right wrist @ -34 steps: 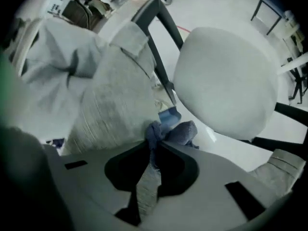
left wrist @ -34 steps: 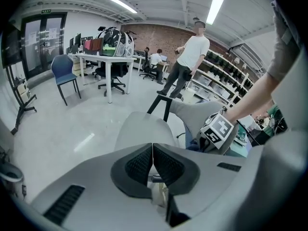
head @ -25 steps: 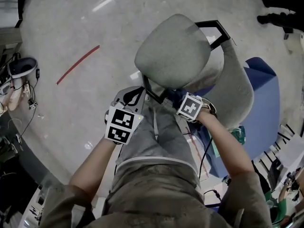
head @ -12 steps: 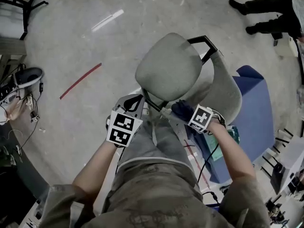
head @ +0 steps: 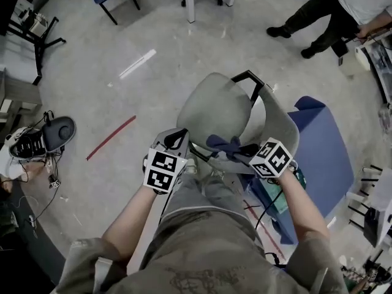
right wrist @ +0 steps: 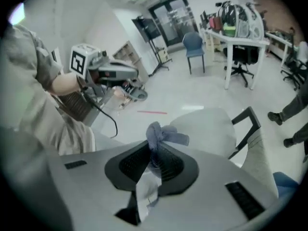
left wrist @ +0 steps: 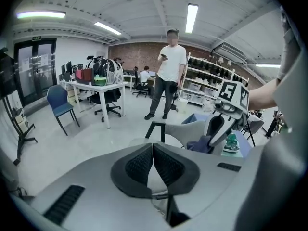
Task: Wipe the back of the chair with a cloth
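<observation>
cloth (right wrist: pixel 162 134): dark blue, soft and light. i judge it will bunch and fold rather than lie flat, so it needs pressing onto the surface.
right gripper (right wrist: pixel 154 152): clamped on the cloth, with a crumpled tuft standing out past the jaw tips.
cloth position: held just beside the grey padded chair (head: pixel 213 110). i cannot tell if it touches.
hold: the pinch through the bunched middle looks sound to me.
left gripper (left wrist: pixel 153 149): jaws together, nothing between them, close to the chair.
chair handling: firm padding. i judge it may shift under a push.
containers: none i can make out at the chair.
</observation>
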`<state>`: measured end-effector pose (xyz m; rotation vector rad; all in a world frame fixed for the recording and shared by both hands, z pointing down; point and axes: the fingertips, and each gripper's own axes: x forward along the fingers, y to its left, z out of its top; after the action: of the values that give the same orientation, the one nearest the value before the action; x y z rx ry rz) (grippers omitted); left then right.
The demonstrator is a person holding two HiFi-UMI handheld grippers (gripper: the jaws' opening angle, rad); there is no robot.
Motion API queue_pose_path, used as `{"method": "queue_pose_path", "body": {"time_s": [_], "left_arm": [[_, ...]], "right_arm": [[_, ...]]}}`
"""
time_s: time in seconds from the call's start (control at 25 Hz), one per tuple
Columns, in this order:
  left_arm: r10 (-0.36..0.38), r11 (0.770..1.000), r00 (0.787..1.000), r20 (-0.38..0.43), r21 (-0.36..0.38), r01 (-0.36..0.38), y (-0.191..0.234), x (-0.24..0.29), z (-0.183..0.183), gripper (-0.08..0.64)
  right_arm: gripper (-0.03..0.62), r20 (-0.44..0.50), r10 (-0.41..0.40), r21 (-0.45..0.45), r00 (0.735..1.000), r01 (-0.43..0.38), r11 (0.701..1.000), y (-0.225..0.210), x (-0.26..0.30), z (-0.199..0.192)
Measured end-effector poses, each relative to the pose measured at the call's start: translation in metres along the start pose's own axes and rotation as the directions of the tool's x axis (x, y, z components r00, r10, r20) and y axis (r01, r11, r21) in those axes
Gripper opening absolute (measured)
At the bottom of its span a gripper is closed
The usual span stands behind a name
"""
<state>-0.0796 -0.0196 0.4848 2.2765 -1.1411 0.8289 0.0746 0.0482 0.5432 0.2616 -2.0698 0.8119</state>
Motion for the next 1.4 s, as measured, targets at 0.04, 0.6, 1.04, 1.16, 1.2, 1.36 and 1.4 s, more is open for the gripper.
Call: {"method": "queue_pose_path", "body": {"time_s": [0.04,0.6,1.04,1.16,1.2,1.36,1.4], "left_arm": [[0.000,1.000,1.000,0.013,0.012,0.000,0.000,-0.003,0.008,0.018],[0.031,0.986,0.976,0.214,0.154,-0.065,-0.003,-0.060,0.108,0.018],[0.002,0.968,0.910,0.415,0.229,-0.107,-0.026,-0.111,0.191,0.018],[-0.020,0.965,0.886,0.464,0.240,-0.104,-0.035,-0.125,0.210,0.018],[-0.033,0.964,0.876,0.481,0.248,-0.099,-0.038,-0.130,0.216,0.018],[-0.100,0.955,0.824,0.558,0.286,-0.078,-0.058,-0.149,0.238,0.018],[-0.104,0.950,0.815,0.570,0.298,-0.087,-0.062,-0.153,0.241,0.018]], "right_arm": [[0.061,0.080,-0.020,0.015,0.997,0.019,1.000,0.002,-0.012,0.016],[0.061,0.656,-0.244,0.073,0.714,0.261,0.962,0.041,-0.171,0.144],[0.061,0.848,-0.284,0.082,0.448,0.418,0.905,0.078,-0.264,0.176],[0.061,0.880,-0.270,0.080,0.390,0.439,0.895,0.092,-0.287,0.182],[0.061,0.890,-0.263,0.075,0.372,0.449,0.890,0.098,-0.295,0.185],[0.061,0.923,-0.239,0.062,0.302,0.496,0.866,0.120,-0.320,0.189],[0.061,0.930,-0.235,0.064,0.284,0.504,0.861,0.125,-0.325,0.188]]}}
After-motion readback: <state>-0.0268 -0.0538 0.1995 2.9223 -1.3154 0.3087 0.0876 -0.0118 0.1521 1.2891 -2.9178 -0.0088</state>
